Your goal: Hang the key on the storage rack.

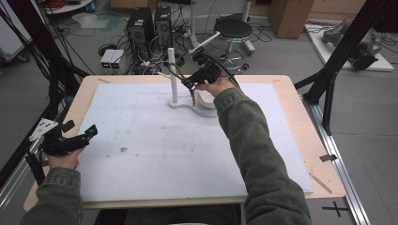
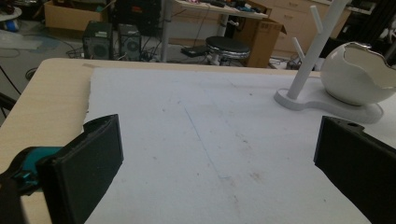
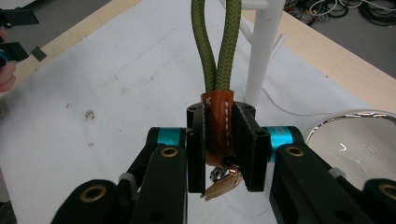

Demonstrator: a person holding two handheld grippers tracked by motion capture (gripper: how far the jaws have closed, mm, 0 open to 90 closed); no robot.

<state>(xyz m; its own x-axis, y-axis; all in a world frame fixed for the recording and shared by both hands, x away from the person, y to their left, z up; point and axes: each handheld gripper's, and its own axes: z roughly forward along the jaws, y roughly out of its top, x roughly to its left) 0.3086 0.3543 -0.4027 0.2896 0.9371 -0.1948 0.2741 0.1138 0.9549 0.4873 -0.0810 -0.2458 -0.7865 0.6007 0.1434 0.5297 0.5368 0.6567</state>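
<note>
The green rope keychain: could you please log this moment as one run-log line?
right gripper: shut on keychain beside white stand | left gripper: open, idle

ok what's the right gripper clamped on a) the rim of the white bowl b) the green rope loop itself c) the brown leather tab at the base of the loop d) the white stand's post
c: in the right gripper view the right gripper has its jaws shut on the brown leather tab, with the green rope loop rising free above them.
</note>
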